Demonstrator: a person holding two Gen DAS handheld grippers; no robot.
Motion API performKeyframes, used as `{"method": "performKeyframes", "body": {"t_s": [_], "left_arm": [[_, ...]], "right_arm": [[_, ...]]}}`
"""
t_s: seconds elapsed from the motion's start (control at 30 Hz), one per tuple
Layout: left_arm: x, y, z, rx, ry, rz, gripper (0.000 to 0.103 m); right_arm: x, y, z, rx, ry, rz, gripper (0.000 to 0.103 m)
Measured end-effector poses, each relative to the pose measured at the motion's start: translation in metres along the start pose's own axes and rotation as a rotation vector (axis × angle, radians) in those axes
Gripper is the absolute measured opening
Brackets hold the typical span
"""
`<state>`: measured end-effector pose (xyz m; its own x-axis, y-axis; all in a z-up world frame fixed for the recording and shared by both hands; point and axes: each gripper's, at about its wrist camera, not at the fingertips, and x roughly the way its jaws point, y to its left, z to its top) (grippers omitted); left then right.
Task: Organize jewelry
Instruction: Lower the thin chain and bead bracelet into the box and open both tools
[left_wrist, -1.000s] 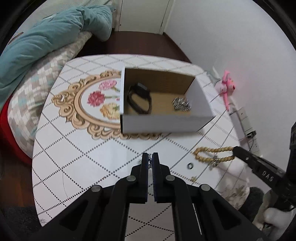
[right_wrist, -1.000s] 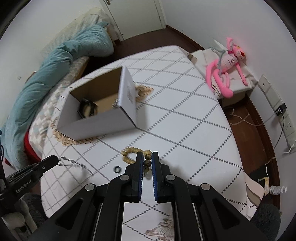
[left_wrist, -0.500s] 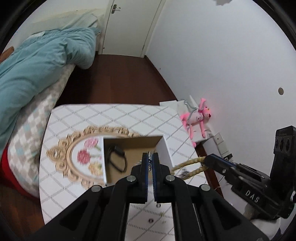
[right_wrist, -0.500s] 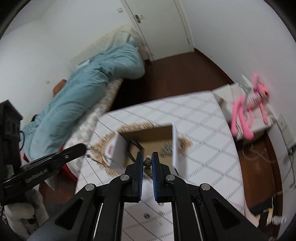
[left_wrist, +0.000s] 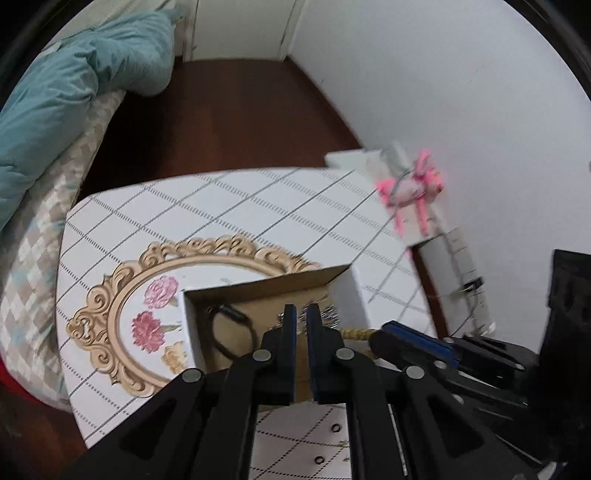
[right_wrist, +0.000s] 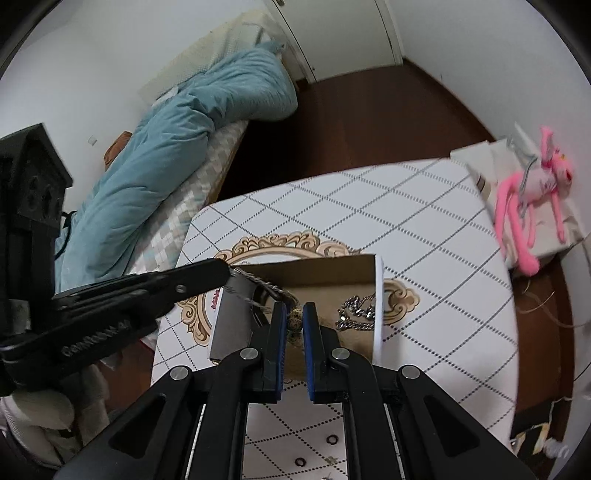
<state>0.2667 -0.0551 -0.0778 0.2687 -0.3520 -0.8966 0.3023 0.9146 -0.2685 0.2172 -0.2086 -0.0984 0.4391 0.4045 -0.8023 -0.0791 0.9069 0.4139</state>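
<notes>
An open white cardboard box (left_wrist: 343, 280) (right_wrist: 378, 295) stands on the table. It holds a black band (left_wrist: 229, 325) and a silver chain (right_wrist: 358, 314). My left gripper (left_wrist: 301, 314) (right_wrist: 225, 271) hangs over the box's left side. A thin chain (right_wrist: 258, 284) trails from its tip into the box, and its jaws are opening a crack. My right gripper (right_wrist: 293, 314) (left_wrist: 380, 332) is shut on a tan beaded bracelet (right_wrist: 295, 321) (left_wrist: 354, 334) above the box's near wall. Both grippers point steeply down.
The white tablecloth (left_wrist: 221, 206) has a diamond grid and a gold floral frame print (left_wrist: 122, 295). Small dark rings (right_wrist: 331, 439) (left_wrist: 335, 428) lie near the front edge. A bed with a teal duvet (right_wrist: 166, 147) is left, a pink plush toy (right_wrist: 532, 192) right.
Both grippers have risen from the table's front and moved to above the box, carrying the thin chain and the beaded bracelet. The left jaws show a slightly wider gap.
</notes>
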Motion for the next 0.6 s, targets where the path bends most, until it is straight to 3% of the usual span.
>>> {"method": "performKeyframes", "body": {"t_s": [0.1,0.13,0.2,0.23,0.27,0.33,0.43,0.5,0.53,0.6], "left_arm": [[0.009,0.008,0.001,-0.027,0.023,0.028,0.006],[0.01,0.011,0.001,-0.042,0.023,0.041,0.011],[0.01,0.018,0.0,-0.059,0.011,0.068,0.038],[0.008,0.021,-0.003,-0.068,-0.003,0.1,0.067],[0.007,0.024,-0.005,-0.074,-0.023,0.122,0.079],[0.004,0.03,-0.009,-0.087,-0.052,0.163,0.079],[0.007,0.038,-0.016,-0.108,-0.067,0.227,0.079],[0.007,0.041,-0.025,-0.109,-0.094,0.266,0.087],[0.008,0.042,-0.03,-0.103,-0.103,0.293,0.101],[0.01,0.042,-0.04,-0.09,-0.114,0.337,0.103]], "right_arm": [[0.024,-0.005,0.002,0.001,0.105,0.025,0.009],[0.032,-0.008,0.001,0.006,0.139,-0.002,0.01],[0.043,-0.01,0.0,-0.024,0.175,-0.058,0.012],[0.045,-0.011,-0.002,-0.036,0.178,-0.089,0.026],[0.044,-0.012,-0.004,-0.044,0.167,-0.12,0.052],[0.038,-0.013,-0.006,-0.062,0.132,-0.151,0.067],[0.033,-0.013,-0.01,-0.098,0.108,-0.254,0.07],[0.032,-0.015,-0.014,-0.117,0.096,-0.35,0.089],[0.033,-0.017,-0.017,-0.126,0.091,-0.4,0.097],[0.036,-0.023,-0.02,-0.131,0.096,-0.445,0.098]]}}
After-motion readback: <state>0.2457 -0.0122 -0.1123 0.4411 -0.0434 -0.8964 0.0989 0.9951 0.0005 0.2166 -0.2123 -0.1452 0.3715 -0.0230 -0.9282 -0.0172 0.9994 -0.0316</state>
